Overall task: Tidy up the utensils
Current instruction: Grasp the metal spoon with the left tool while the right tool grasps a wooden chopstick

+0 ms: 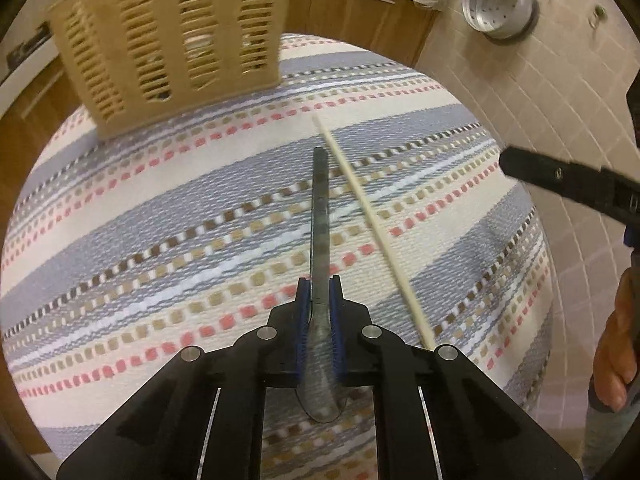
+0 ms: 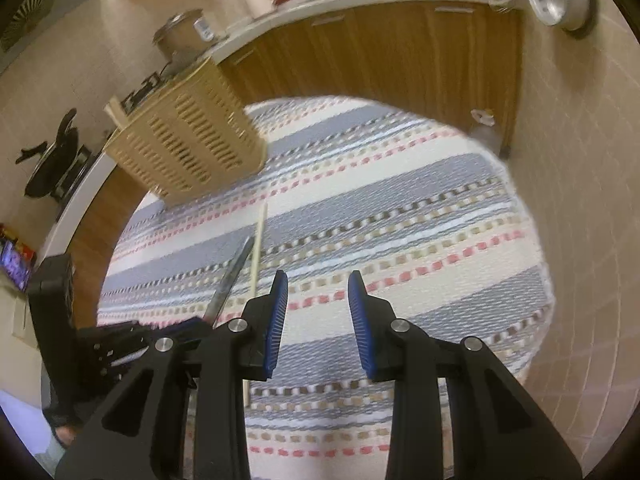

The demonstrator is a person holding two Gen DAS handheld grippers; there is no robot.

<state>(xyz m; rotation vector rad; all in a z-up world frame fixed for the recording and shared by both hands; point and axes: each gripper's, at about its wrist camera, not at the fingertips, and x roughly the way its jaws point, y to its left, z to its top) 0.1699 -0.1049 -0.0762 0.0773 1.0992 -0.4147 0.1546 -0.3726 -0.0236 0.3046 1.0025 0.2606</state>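
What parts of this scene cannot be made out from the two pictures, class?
- Contents of the tan slotted plastic basket: left wrist view, blurred, top cut off by the edge.
- Near end of the pale wooden chopstick: hidden behind the left claw.
- Bowl of the metal spoon: partly covered by the claw's blue pads.

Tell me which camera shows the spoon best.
Left wrist view: the spoon runs full length, bowl clamped in the left gripper. The right wrist view shows only its blurred handle beside the chopstick.
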